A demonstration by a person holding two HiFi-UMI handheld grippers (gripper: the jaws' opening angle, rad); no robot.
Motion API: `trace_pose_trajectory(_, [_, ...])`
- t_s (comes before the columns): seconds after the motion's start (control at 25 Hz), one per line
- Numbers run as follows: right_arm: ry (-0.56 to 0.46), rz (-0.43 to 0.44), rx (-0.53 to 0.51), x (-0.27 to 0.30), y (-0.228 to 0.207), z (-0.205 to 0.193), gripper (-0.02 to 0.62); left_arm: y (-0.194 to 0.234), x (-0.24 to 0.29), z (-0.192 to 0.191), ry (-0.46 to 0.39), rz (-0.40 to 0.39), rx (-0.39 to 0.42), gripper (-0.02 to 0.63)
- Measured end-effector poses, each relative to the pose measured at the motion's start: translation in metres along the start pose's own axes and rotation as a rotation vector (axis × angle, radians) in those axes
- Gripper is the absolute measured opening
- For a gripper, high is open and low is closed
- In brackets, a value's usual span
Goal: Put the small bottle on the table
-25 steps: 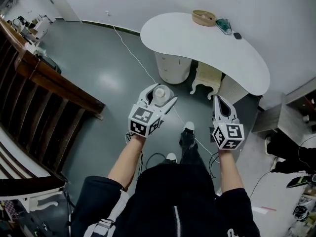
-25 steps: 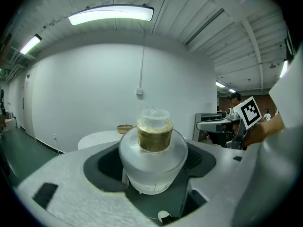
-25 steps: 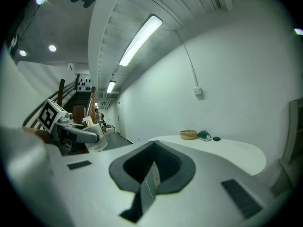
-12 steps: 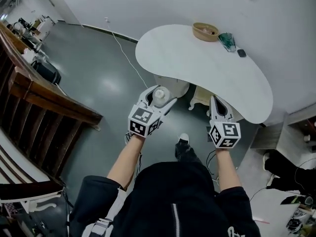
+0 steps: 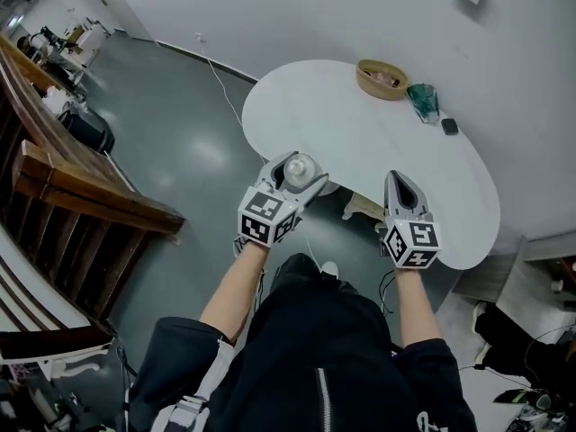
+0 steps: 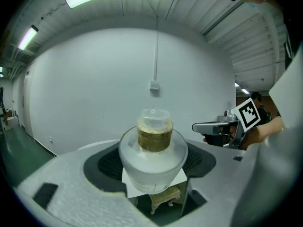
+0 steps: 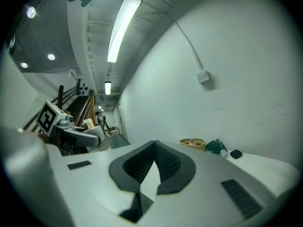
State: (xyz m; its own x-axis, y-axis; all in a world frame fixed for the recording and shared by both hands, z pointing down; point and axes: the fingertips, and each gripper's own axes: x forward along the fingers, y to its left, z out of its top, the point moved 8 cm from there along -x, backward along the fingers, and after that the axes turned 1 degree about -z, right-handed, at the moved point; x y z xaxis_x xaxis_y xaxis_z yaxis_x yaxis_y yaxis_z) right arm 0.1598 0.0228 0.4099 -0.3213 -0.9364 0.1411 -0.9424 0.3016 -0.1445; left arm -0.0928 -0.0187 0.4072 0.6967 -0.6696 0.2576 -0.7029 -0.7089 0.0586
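In the head view my left gripper (image 5: 298,176) is shut on the small bottle (image 5: 300,166), held over the near edge of the white table (image 5: 342,129). The left gripper view shows the bottle (image 6: 152,151) upright between the jaws: frosted glass, a cork stopper and a clear cap. My right gripper (image 5: 402,185) is level with the left one, also over the table's near edge. Its jaws are shut with nothing between them (image 7: 152,150). The table top shows beyond both grippers.
A woven bowl (image 5: 381,78), a green object (image 5: 421,101) and a small black item (image 5: 449,126) sit at the table's far side by the wall. A wooden stair railing (image 5: 85,183) runs along the left. A cable (image 5: 223,93) lies on the grey floor.
The table has come closer and lower in the head view. Both grippers, earlier over the floor, are now at its near edge. The bottle stays in the left gripper.
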Motion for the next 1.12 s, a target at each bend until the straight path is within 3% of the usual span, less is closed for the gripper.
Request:
trace_pose_trajectory(0.4, [0.028,-0.036,0.002,0.078,-0.034,0.002,0.002,0.07,0.077,0.009,0.006,-0.027,-0.019,0.342])
trace_pose_trajectory(0.88, [0.048,-0.173,0.017,0.234,-0.065,0.03,0.002,0.201,0.211,0.037,0.052,-0.183,0.017,0.342])
trace_pose_trajectory(1.12, [0.07,-0.237,0.018,0.285,-0.071,0.035,0.002,0.249,0.261,0.038,0.097,-0.247,0.015,0.342])
